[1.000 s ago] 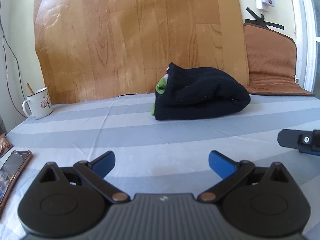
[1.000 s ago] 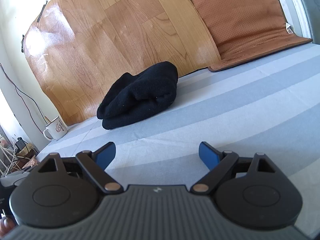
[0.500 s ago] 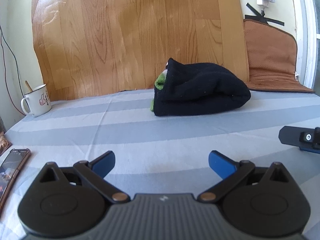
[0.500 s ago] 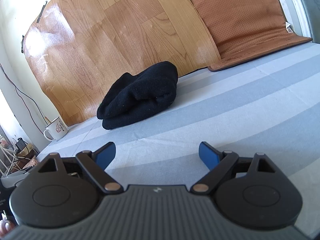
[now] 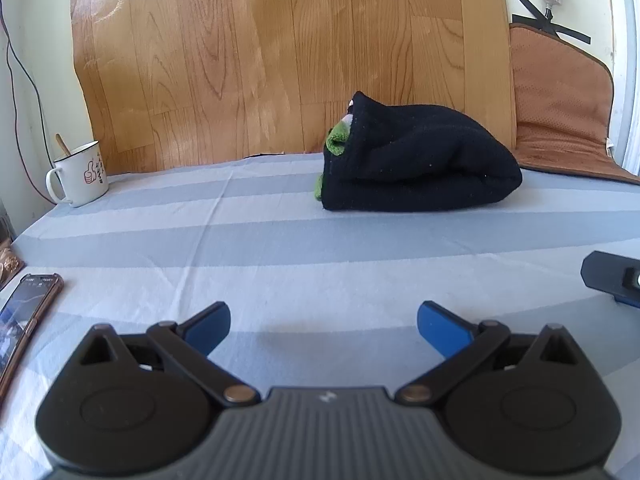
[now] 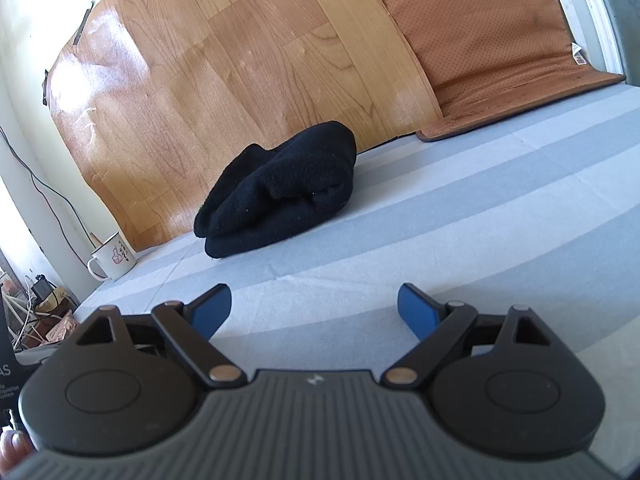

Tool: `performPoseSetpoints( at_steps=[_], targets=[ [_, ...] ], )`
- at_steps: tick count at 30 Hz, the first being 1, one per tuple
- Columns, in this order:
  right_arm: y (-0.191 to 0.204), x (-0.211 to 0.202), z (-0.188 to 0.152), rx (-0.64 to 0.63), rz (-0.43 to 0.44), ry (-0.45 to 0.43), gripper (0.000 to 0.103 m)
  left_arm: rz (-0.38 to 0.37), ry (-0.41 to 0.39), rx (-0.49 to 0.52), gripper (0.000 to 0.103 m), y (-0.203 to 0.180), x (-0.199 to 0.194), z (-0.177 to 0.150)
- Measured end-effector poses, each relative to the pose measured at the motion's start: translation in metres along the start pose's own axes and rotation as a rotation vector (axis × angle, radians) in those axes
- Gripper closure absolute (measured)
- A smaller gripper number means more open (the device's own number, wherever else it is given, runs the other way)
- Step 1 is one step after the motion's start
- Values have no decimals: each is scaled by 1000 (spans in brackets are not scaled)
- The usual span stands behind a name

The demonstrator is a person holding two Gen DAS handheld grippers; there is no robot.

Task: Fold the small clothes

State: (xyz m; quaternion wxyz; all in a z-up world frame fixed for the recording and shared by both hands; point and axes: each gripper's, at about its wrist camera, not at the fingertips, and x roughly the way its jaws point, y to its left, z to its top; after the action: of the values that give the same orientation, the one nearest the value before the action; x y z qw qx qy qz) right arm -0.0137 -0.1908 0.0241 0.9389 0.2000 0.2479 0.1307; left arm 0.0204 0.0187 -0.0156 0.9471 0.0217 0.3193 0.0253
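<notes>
Change since earlier frames: we see the left view creep slightly toward the black garment (image 5: 416,160); it sits a little larger in frame. The right view is essentially unchanged.

Left gripper (image 5: 323,330): blue-padded tongs spread wide apart, holding nothing, low over the sheet.

Right gripper (image 6: 314,310): tongs likewise apart and empty; its black tip (image 5: 612,282) shows at the right edge of the left view.

Task item location: garment lies on the striped bedsheet (image 5: 280,264), toward the back, just in front of the wood-grain panel (image 5: 280,60), well apart from both grippers.

Progress (our judgement): garment already reads as a compact folded bundle with a rounded fold on its right end. Fold appears done. We see no other loose clothes, so little seems left beyond perhaps tidying.

Garment material: thick, fuzzy black knit or fleece, lint-flecked; a green lining or inner piece (image 5: 336,140) peeks out at the open left end. Lumpy wedge shape, top not flat.

Sheet: thin woven cotton, pale and grey-blue bands, faint creases.

Surroundings: white enamel mug (image 5: 78,174) with spoon at left; phone (image 5: 26,312) at left edge; brown perforated mat (image 6: 492,52) leaning at right.
</notes>
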Motion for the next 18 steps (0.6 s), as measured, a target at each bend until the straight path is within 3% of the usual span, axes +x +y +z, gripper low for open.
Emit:
performPoseSetpoints(
  at_steps=[18],
  targets=[
    [1, 4, -2, -5, 2, 13, 11, 6, 26, -16, 0, 2, 4, 2]
  ],
)
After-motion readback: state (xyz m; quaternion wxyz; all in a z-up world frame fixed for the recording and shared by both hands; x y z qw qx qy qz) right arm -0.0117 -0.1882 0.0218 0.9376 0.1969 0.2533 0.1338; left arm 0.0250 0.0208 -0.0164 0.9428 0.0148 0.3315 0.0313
